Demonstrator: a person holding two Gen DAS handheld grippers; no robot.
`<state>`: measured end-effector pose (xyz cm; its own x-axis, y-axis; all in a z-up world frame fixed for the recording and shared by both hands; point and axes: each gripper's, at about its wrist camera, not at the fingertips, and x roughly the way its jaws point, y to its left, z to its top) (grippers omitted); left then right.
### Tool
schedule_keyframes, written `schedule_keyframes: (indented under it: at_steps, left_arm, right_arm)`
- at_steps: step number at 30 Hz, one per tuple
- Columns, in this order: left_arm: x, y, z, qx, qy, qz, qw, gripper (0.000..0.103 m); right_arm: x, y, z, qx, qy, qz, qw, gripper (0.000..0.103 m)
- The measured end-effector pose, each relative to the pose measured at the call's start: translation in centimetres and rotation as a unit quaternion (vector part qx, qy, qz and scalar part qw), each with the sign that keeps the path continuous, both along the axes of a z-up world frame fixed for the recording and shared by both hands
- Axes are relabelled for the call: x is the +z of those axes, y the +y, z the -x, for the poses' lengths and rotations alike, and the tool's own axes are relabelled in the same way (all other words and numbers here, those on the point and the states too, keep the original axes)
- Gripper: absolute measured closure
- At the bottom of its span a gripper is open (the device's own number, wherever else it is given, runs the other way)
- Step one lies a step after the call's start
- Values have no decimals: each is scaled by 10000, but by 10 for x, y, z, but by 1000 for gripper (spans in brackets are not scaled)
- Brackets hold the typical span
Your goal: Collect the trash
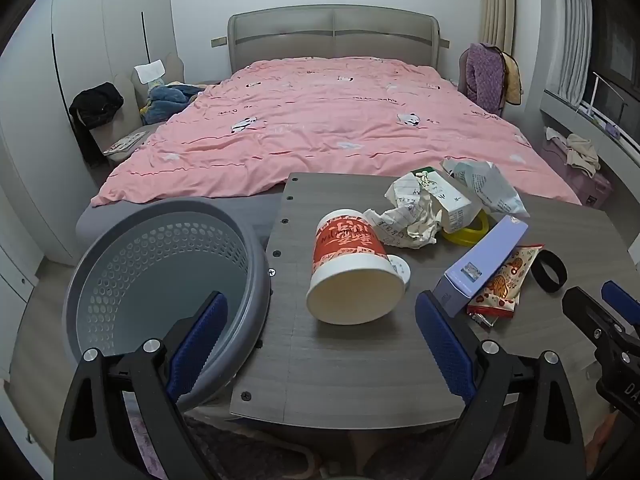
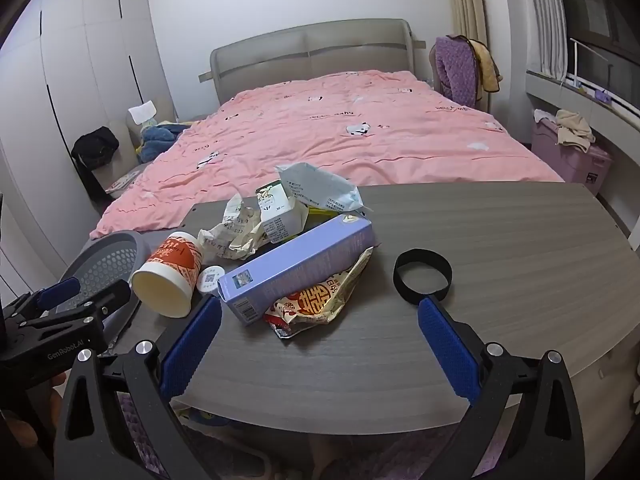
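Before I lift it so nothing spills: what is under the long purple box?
A crinkled red and gold snack wrapper lies partly under the purple box, sticking out at its near side on the table. How far the wrapper reaches beneath, or anything else there, is covered.

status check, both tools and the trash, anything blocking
Left tool and right tool open, empty. Trash on table, paper cup on its side. Gray basket empty, path clear.
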<state>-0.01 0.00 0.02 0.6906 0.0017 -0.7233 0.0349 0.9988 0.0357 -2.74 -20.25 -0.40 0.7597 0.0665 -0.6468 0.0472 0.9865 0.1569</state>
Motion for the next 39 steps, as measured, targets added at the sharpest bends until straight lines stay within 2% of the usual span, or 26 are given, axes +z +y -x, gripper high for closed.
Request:
schedule_keyframes:
  at_steps: [13, 39]
  left_arm:
    - [-4, -4, 8, 34, -17, -45, 10000, 12]
    - [9, 4, 29, 70, -166, -6, 9998, 12]
  right_arm:
    - [-3, -1, 10, 20, -65, 14, 10000, 6]
    - [13, 0, 29, 10, -213, -92, 9997, 6]
